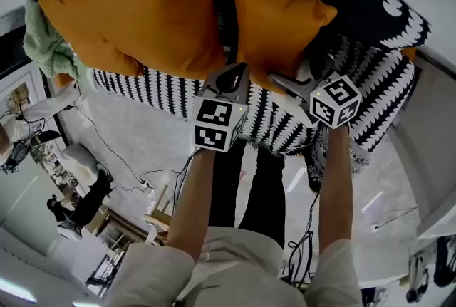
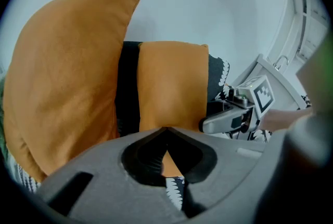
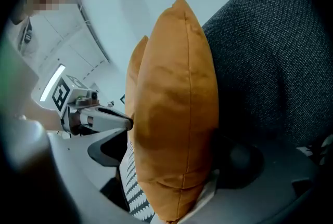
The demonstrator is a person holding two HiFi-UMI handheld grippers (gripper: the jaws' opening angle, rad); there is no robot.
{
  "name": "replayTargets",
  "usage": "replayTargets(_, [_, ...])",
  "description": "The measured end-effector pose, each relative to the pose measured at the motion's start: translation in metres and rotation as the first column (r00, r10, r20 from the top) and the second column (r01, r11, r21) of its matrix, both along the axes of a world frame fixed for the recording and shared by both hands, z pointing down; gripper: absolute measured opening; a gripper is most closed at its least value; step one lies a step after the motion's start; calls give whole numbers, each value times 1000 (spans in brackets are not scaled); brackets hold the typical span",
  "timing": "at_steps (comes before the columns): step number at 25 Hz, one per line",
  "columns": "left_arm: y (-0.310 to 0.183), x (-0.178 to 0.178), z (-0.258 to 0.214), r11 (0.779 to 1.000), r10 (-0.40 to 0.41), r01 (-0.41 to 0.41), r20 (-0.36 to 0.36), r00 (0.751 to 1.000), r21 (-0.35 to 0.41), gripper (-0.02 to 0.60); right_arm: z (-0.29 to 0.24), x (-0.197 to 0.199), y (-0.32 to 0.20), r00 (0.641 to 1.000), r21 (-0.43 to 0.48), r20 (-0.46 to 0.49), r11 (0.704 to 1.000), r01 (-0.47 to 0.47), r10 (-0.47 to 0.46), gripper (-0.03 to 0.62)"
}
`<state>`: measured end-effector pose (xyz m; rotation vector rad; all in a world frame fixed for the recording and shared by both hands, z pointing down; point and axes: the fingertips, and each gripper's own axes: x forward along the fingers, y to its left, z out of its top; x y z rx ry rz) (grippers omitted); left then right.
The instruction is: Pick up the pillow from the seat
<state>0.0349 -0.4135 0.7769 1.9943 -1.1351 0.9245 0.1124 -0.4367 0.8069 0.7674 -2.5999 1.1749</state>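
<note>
Pillow (image 3: pixel 177 88) (orange, on edge) between wide-open right tongs (image 3: pixel 174 158), left tongs (image 2: pixel 166 131) closed beside it

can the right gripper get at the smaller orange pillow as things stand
Probably yes: the right gripper is open, with the smaller orange pillow already between its jaws and nothing blocking.

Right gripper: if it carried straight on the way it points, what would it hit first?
The nearer orange pillow, which stands edge-on between the right gripper's open jaws. How close it is, the picture does not show.
</note>
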Motion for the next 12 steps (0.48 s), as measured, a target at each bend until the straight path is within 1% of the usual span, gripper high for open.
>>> replayTargets(3, [1,-4,4,1000,20,-20,3,1000,-9,9,9,1,0,1000,-26,-22,1000,-9,9,476])
replayTargets(5, [-5,-4,8,1000,25,-25,-4,1000,-6,9,15,-1,-3,1000,-38,-19,999,-2,2,482])
replayTargets(9, [-13,-3,16,999,53,-53,-11,999,-4,9,16,-11,-5,999,-49,10,997,51,-51,495])
replayTargets(12, [-15,-3,24,997,74,-74,-14,997,-16,9,14,-16,-9,997,-89,60,994,62,-57,518])
